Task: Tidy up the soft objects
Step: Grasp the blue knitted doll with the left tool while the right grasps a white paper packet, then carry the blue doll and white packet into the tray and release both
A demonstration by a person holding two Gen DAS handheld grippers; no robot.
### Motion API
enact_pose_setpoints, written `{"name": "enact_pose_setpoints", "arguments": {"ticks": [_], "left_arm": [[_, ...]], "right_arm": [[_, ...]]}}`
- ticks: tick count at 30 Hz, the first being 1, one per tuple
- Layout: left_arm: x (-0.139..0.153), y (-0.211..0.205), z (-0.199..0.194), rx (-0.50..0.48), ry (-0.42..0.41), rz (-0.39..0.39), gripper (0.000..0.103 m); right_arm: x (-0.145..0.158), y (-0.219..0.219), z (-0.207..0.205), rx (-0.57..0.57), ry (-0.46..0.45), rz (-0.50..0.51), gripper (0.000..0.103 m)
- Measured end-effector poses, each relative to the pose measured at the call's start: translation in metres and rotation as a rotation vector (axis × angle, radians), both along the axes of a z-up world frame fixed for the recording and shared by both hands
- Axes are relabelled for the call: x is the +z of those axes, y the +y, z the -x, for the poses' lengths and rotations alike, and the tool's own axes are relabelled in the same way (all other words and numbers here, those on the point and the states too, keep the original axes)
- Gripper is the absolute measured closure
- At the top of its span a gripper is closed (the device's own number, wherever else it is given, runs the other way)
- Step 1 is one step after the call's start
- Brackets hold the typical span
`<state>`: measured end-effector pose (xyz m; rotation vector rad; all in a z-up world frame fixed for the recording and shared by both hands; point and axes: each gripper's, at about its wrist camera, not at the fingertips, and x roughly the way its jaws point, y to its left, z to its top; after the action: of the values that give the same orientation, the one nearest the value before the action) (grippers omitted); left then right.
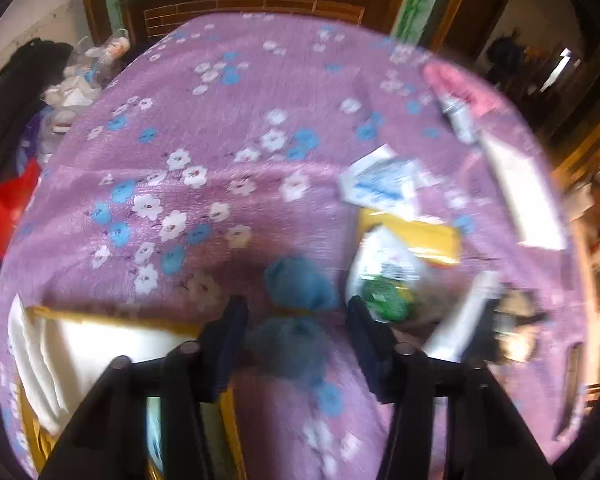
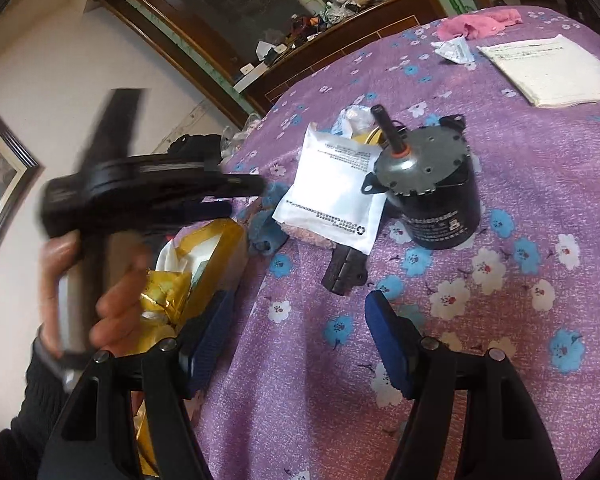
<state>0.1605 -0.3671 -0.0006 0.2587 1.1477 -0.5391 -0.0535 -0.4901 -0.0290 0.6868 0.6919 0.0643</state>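
Now, left gripper: fingers apart, straddling the blue plush toy, contact unclear in blur.
Right gripper: fingers wide apart above floral bedspread.

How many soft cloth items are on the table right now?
2: a blue cloth between the left gripper's fingers, and a pink cloth at the far edge. Others may be hidden.
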Motion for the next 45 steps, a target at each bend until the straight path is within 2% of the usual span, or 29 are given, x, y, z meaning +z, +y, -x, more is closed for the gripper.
{"name": "enact_pose_setpoints", "arguments": {"ticks": [1, 2, 6, 9, 13, 15, 19, 22, 25, 28, 30, 32, 36, 39, 42, 45], "left_arm": [[-0.002, -0.003, 0.000, 0.000, -0.009, -0.022, 0.073], [-0.007, -0.005, -0.001, 0.002, 0.013, -0.028, 0.080], [0.008, 0.003, 0.010, 0.013, -0.018, 0.005, 0.081], [0.034, 0.030, 0.030, 0.031, -0.036, 0.101, 0.081], [0.067, 0.084, 0.071, 0.065, -0.041, 0.267, 0.082], [0.074, 0.111, 0.092, 0.092, -0.041, 0.319, 0.082], [0.076, 0.162, 0.120, 0.188, -0.068, 0.367, 0.081], [0.073, 0.192, 0.128, 0.242, -0.061, 0.403, 0.081], [0.067, 0.215, 0.133, 0.276, -0.055, 0.406, 0.081], [0.060, 0.230, 0.135, 0.285, -0.048, 0.411, 0.081], [0.056, 0.235, 0.136, 0.291, -0.038, 0.414, 0.081], [0.054, 0.239, 0.137, 0.289, -0.040, 0.418, 0.081], [0.054, 0.242, 0.136, 0.293, -0.037, 0.437, 0.081], [0.054, 0.243, 0.138, 0.294, -0.040, 0.445, 0.081], [0.052, 0.243, 0.140, 0.301, -0.033, 0.443, 0.081], [0.057, 0.244, 0.144, 0.297, -0.044, 0.445, 0.081]], "right_arm": [[-0.001, 0.000, 0.000, 0.002, 0.001, -0.005, 0.035], [-0.001, -0.001, -0.002, 0.008, 0.003, -0.011, 0.035], [0.000, -0.001, -0.001, 0.016, -0.009, -0.013, 0.035], [-0.001, 0.000, -0.002, 0.018, -0.013, -0.018, 0.035], [0.001, 0.001, -0.003, 0.001, -0.004, -0.004, 0.035], [0.006, 0.001, -0.005, -0.033, 0.007, -0.009, 0.035], [0.028, 0.004, -0.036, -0.130, 0.062, -0.033, 0.035], [0.034, 0.009, -0.064, -0.254, 0.139, 0.014, 0.035], [0.028, 0.010, -0.087, -0.365, 0.216, 0.012, 0.035], [0.025, 0.010, -0.099, -0.444, 0.281, 0.039, 0.043], [0.024, 0.012, -0.097, -0.496, 0.303, 0.087, 0.059], [0.021, 0.010, -0.089, -0.515, 0.288, 0.079, 0.064], [0.026, 0.011, -0.069, -0.502, 0.224, 0.075, 0.081], [0.029, 0.011, -0.052, -0.460, 0.141, 0.072, 0.089], [0.026, 0.007, -0.040, -0.431, 0.130, 0.074, 0.093], [0.028, 0.002, -0.026, -0.379, 0.089, 0.019, 0.094]]}}
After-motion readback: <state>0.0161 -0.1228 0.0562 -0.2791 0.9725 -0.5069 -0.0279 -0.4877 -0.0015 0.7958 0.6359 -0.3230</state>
